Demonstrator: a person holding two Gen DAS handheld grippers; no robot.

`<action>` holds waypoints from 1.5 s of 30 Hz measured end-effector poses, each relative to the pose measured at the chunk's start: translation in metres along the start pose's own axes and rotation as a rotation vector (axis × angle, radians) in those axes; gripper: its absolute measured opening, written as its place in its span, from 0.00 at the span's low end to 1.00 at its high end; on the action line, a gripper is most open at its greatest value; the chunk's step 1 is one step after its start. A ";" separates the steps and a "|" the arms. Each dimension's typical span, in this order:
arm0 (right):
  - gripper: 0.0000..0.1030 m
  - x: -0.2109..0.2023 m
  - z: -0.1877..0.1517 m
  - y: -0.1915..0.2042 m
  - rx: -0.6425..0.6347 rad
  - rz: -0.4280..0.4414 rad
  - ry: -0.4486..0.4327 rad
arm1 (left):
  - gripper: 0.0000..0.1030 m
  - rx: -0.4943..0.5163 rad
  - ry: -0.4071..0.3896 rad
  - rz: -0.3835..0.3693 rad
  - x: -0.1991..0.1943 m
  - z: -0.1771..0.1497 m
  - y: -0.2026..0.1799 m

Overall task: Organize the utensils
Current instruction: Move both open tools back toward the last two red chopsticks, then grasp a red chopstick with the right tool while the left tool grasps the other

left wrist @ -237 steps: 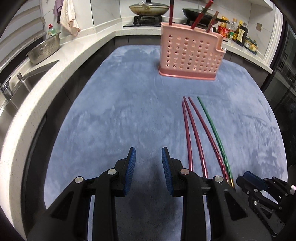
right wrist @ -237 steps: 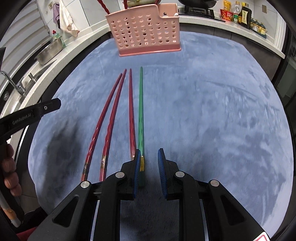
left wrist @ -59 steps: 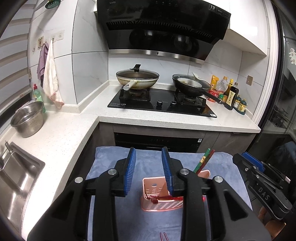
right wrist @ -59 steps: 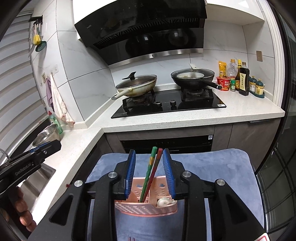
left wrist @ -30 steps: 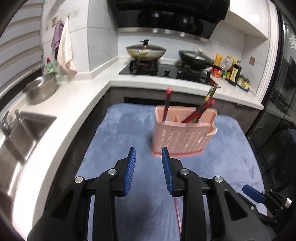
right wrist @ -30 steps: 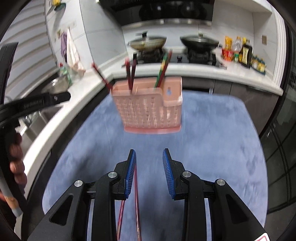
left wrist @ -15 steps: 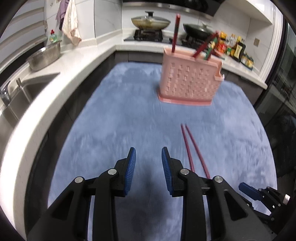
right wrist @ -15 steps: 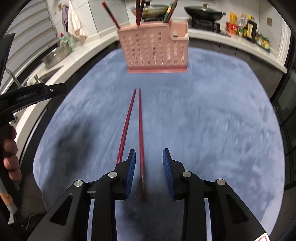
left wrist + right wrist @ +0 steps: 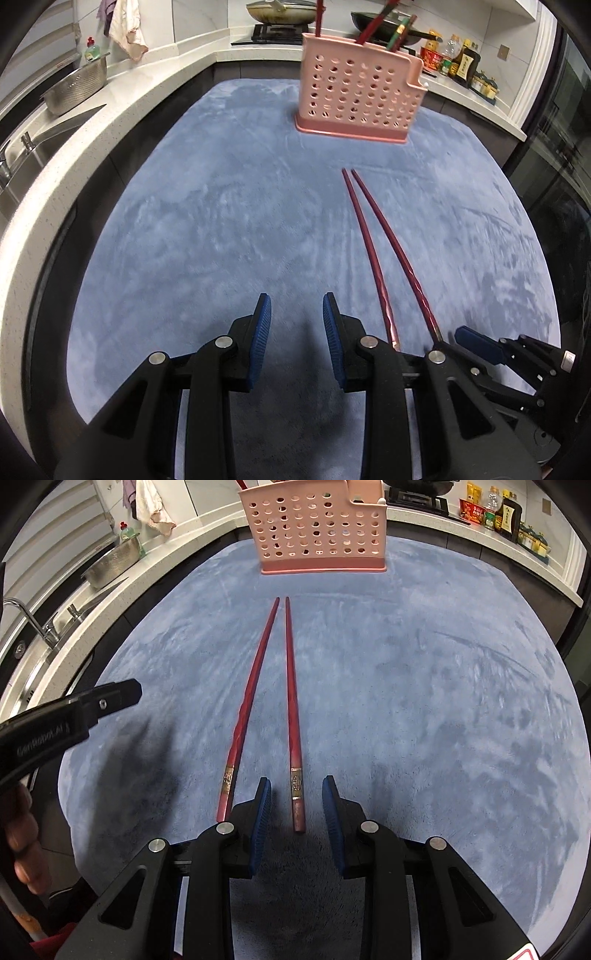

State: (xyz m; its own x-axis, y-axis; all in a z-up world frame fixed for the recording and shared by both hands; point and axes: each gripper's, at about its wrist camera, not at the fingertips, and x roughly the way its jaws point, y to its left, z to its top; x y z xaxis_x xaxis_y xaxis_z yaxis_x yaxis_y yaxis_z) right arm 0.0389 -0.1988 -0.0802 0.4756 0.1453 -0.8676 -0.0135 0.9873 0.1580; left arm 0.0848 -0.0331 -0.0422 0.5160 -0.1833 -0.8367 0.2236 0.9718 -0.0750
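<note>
A blue-grey plush cloth (image 9: 229, 206) is covering the work surface and filling the middle of both views. A white speckled countertop (image 9: 55, 155) is curving round it from nine o'clock to one o'clock. At nine o'clock a steel sink (image 9: 40, 642) with a curved faucet (image 9: 26, 618) is sitting in the counter. At ten o'clock a metal colander (image 9: 75, 92) is standing beside a green-capped bottle (image 9: 92, 50), and cloths (image 9: 125, 22) are hanging on the pale tiled wall (image 9: 199, 18). At twelve o'clock a black stove (image 9: 277, 31) is carrying a lidded pan (image 9: 280, 9) and a dark wok (image 9: 376, 22). At one o'clock sauce bottles (image 9: 461, 61) are lining the counter. Dark glass (image 9: 569, 122) is running along three o'clock.
</note>
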 end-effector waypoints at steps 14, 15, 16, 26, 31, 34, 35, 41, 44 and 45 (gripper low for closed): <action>0.09 0.012 -0.001 -0.003 0.004 -0.008 0.018 | 0.43 0.037 0.038 -0.019 0.007 -0.009 -0.012; 0.07 0.012 -0.001 -0.003 0.004 -0.011 0.018 | 0.43 0.039 0.040 -0.022 0.007 -0.010 -0.013; 0.07 0.012 -0.001 -0.003 0.004 -0.012 0.019 | 0.43 0.045 0.044 -0.028 0.008 -0.010 -0.015; 0.07 -0.007 -0.009 -0.022 0.070 -0.042 -0.002 | 0.51 0.113 0.076 -0.085 0.016 -0.018 -0.040; 0.07 -0.014 -0.012 -0.029 0.091 -0.051 -0.012 | 0.51 0.120 0.111 -0.116 0.025 -0.023 -0.052; 0.07 -0.013 -0.013 -0.030 0.098 -0.050 -0.011 | 0.51 0.123 0.118 -0.122 0.029 -0.025 -0.056; 0.07 -0.013 -0.014 -0.030 0.099 -0.049 -0.009 | 0.51 0.125 0.123 -0.121 0.031 -0.026 -0.057; 0.07 -0.013 -0.015 -0.031 0.101 -0.046 -0.008 | 0.43 0.118 0.158 -0.113 0.042 -0.031 -0.058; 0.07 -0.012 -0.016 -0.030 0.102 -0.047 -0.005 | 0.37 0.120 0.153 -0.107 0.042 -0.032 -0.058; 0.07 -0.012 -0.016 -0.030 0.103 -0.046 -0.005 | 0.31 0.121 0.153 -0.114 0.041 -0.032 -0.057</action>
State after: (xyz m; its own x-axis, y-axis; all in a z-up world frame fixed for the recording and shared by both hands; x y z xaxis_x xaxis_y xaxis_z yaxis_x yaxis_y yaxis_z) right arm 0.0196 -0.2291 -0.0822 0.4776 0.0991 -0.8730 0.0988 0.9813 0.1655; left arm 0.0667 -0.0917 -0.0898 0.3529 -0.2572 -0.8996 0.3753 0.9196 -0.1157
